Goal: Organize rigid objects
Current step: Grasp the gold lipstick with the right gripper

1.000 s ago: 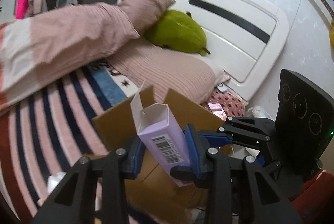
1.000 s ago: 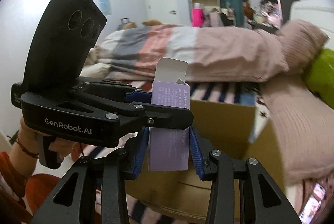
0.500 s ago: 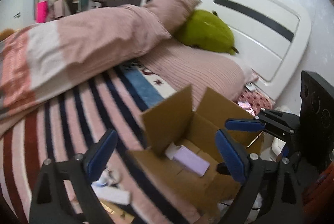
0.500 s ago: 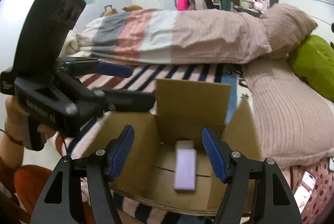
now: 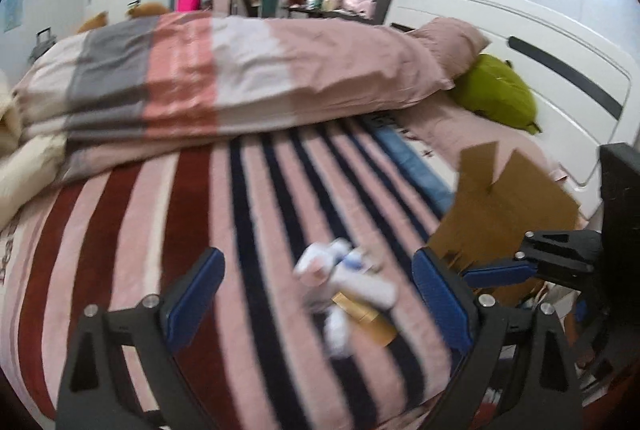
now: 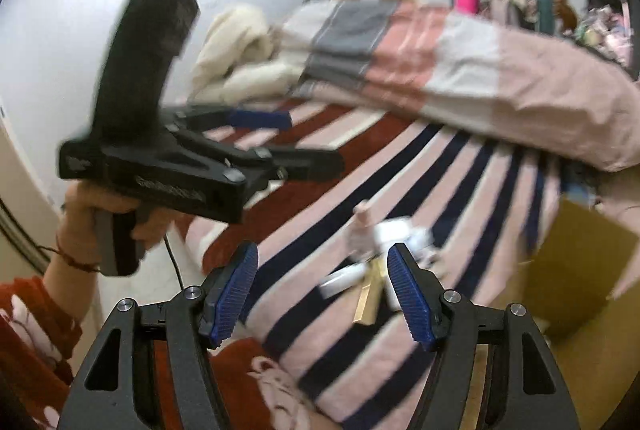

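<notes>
A green plush toy (image 5: 496,91) lies against a white headboard (image 5: 520,29).

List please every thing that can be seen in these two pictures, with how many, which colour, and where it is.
cardboard box: one, brown, open, on the bed's right edge.
small items: a blurred pile, white, on the striped blanket.
gold box: one, in that pile.
striped blanket: one, pink, red and navy, covering the bed.
folded duvet: one, pink, white and grey, behind.
green plush: one, by the headboard.
left gripper: black, blue pads, open, empty.
right gripper: same, open, empty.
</notes>
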### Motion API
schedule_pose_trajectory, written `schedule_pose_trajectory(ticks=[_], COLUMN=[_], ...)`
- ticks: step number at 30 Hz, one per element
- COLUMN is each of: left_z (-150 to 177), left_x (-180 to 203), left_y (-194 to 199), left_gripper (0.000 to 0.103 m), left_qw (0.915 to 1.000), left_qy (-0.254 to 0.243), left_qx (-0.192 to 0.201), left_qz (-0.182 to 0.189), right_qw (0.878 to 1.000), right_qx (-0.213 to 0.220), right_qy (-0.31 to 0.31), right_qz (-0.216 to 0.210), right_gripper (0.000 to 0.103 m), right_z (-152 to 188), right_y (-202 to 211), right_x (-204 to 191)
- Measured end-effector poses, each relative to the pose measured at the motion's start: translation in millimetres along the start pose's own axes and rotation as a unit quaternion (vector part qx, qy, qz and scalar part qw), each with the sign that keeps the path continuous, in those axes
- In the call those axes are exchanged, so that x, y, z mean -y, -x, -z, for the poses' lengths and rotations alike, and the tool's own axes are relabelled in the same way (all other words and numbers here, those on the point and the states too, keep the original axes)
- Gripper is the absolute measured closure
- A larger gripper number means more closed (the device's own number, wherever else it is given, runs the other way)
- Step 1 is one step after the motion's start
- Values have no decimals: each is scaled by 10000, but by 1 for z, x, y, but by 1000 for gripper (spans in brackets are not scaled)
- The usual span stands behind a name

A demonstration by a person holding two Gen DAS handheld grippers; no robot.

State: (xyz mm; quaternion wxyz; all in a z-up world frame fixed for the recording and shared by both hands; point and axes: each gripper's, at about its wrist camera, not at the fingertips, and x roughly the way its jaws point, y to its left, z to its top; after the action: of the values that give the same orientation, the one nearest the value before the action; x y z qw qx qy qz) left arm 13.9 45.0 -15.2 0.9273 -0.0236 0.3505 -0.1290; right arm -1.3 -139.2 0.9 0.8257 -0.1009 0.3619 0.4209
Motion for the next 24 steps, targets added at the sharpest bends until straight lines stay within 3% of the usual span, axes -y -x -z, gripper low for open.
schedule_pose_trajectory(ticks=[4, 7, 12, 16, 18, 24], left_z=[33, 53, 71, 75, 74, 64], left_x=[-29, -44, -57, -59, -58, -42], left_y=[-3, -11, -28, -37, -39, -34], left_gripper=[9, 9, 9, 9, 9, 9], left_qw=[9999, 9996, 9992, 9990, 9989, 9979], left_qy=[110, 182, 186, 175, 181, 225], left_qx=[-95, -200, -351, -410, -422, -361], left_qz=[-84, -2, 46, 89, 134, 494], right_qw=[9971, 9913, 9805, 9771, 9780, 9817], right_qx=[-733, -1137, -1618, -1726, -1710, -1356], right_qy=[-46, -120, -359, -375, -372, -119], right_qz=[185, 655, 1055, 1188, 1137, 1330], right_gripper=[41, 55, 65, 74, 88, 89], right_z=[19, 36, 51, 53, 51, 45], right_y=[-58, -91, -133, -148, -151, -134], right_x=[-3, 11, 38, 47, 48, 34])
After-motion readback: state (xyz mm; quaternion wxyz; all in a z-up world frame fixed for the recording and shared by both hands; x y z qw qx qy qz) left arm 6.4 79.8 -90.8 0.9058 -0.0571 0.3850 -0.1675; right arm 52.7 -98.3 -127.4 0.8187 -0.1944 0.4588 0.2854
